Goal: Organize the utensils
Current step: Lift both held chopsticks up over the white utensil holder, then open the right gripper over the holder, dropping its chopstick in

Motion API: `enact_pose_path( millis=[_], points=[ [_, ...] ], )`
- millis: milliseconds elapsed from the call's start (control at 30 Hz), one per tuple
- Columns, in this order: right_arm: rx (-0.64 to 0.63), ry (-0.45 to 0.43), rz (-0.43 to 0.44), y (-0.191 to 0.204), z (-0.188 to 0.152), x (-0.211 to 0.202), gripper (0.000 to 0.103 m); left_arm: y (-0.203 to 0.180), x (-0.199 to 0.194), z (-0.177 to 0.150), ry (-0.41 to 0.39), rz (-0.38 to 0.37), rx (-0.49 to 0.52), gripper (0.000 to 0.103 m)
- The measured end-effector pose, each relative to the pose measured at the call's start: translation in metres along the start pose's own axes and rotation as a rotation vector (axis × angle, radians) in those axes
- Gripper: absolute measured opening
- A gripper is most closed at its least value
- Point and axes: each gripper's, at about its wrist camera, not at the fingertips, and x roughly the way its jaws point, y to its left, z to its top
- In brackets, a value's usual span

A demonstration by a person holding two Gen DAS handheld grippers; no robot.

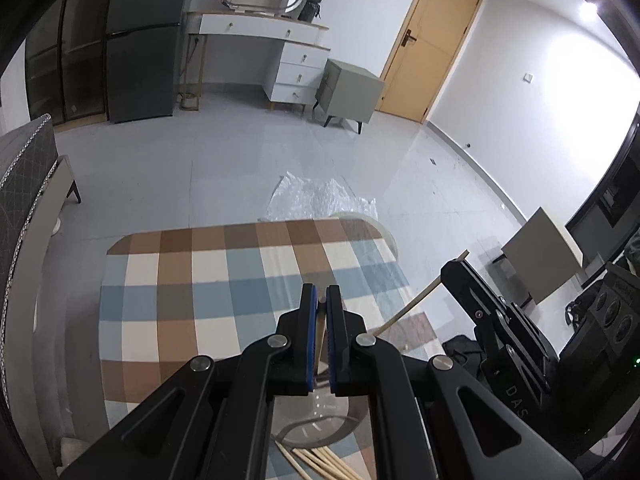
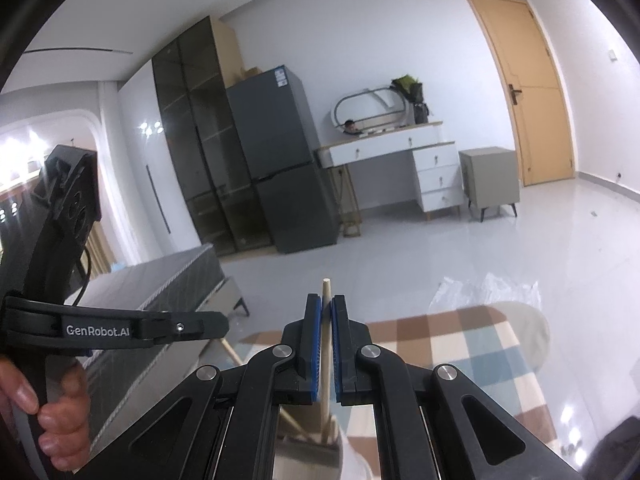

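My left gripper is shut on a wooden chopstick that hangs down between the blue pads toward a clear glass cup on the checked tablecloth. Several loose chopsticks lie in front of the cup. My right gripper is shut on another wooden chopstick, held upright, its tip above the pads and its lower end reaching down to the cup's rim. In the left wrist view the right gripper's body shows at right with its chopstick slanting.
The table's rounded far edge overhangs crumpled clear plastic on the floor. A grey bed stands to the left. The left gripper's body and a hand show in the right wrist view.
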Motion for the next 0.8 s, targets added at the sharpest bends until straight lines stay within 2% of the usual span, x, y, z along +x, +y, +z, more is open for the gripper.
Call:
enact_pose_path(
  millis=[133, 200, 267, 333, 400, 433, 500, 600, 700, 800],
  points=[
    [-0.005, 0.044, 0.014, 0.001, -0.006, -0.003, 0.008, 0.001, 0.001, -0.006, 0.037, 0.005, -0.009, 0.004],
    [0.000, 0.058, 0.018, 0.001, -0.008, -0.007, 0.008, 0.001, -0.003, -0.009, 0.028, 0.014, -0.013, 0.016],
    [0.006, 0.065, 0.013, 0.001, -0.011, -0.011, 0.008, 0.001, -0.011, -0.013, -0.009, 0.049, -0.003, 0.022],
    [0.013, 0.071, 0.008, -0.001, -0.012, -0.018, 0.008, 0.003, -0.016, -0.018, -0.017, 0.050, -0.015, 0.031],
    [0.012, 0.077, 0.003, -0.001, -0.015, -0.026, 0.014, 0.004, -0.022, -0.023, -0.026, 0.075, -0.027, 0.046],
    [0.014, 0.079, 0.003, -0.001, -0.016, -0.029, 0.017, 0.004, -0.025, -0.026, -0.038, 0.088, -0.028, 0.047],
    [0.020, 0.082, 0.006, -0.001, -0.018, -0.039, 0.034, 0.003, -0.033, -0.032, -0.059, 0.100, -0.026, 0.053],
    [0.016, 0.080, 0.003, 0.001, -0.020, -0.054, 0.042, 0.000, -0.043, -0.041, -0.076, 0.141, -0.025, 0.061],
    [0.014, 0.079, 0.007, 0.003, -0.022, -0.067, 0.052, -0.005, -0.052, -0.050, -0.085, 0.170, -0.016, 0.065],
    [0.011, 0.075, 0.007, 0.005, -0.024, -0.080, 0.056, -0.008, -0.059, -0.059, -0.098, 0.198, -0.010, 0.069]
  ],
)
